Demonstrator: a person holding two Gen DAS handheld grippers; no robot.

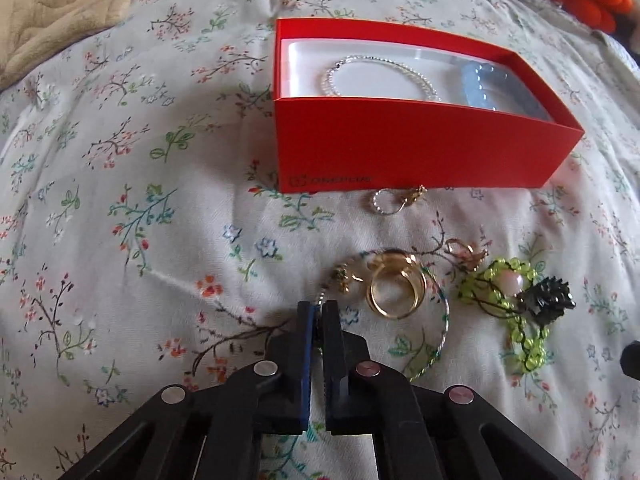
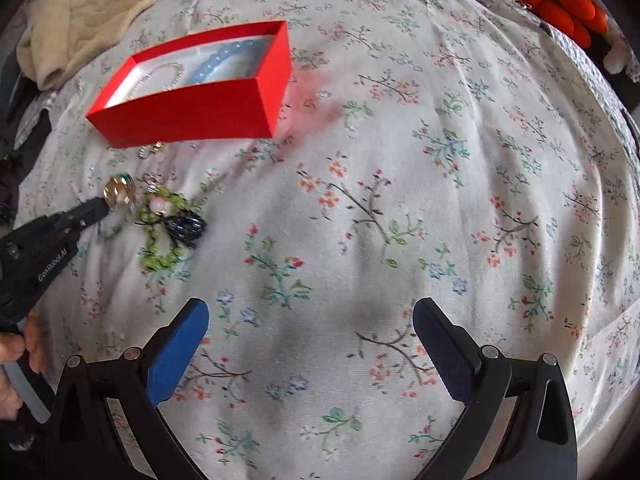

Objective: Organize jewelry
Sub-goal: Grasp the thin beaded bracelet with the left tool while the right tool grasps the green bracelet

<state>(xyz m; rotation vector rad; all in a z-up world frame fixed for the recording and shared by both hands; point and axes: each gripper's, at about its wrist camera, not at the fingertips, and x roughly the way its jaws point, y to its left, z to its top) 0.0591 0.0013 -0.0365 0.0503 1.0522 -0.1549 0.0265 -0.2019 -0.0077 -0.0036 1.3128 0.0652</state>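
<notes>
Jewelry lies in a little heap on the flowery bedspread (image 1: 120,160), just in front of the red box (image 1: 420,152). The box already has a silver bead bracelet (image 1: 376,76) and a blue bead bracelet (image 1: 484,84) inside.

The left gripper (image 1: 319,308) is squeezed almost shut on a thin chain (image 1: 438,332). The chain loops around a gold ring (image 1: 394,292). Next to them are a green bead piece (image 1: 496,284) with a black spiky bead (image 1: 546,298), and a small silver ring (image 1: 382,202) right by the box wall.

The right gripper (image 2: 310,332) is wide open, holds nothing, and hovers well away from the heap.

I think the step now is lifting the chain into the box. To do it well, lift slowly and straight up, because the chain may snag the gold ring and drag it along. Keep the squeeze tight, since a thin chain can slip. Carry it over the red wall, then let go low inside, beside the bracelets.
</notes>
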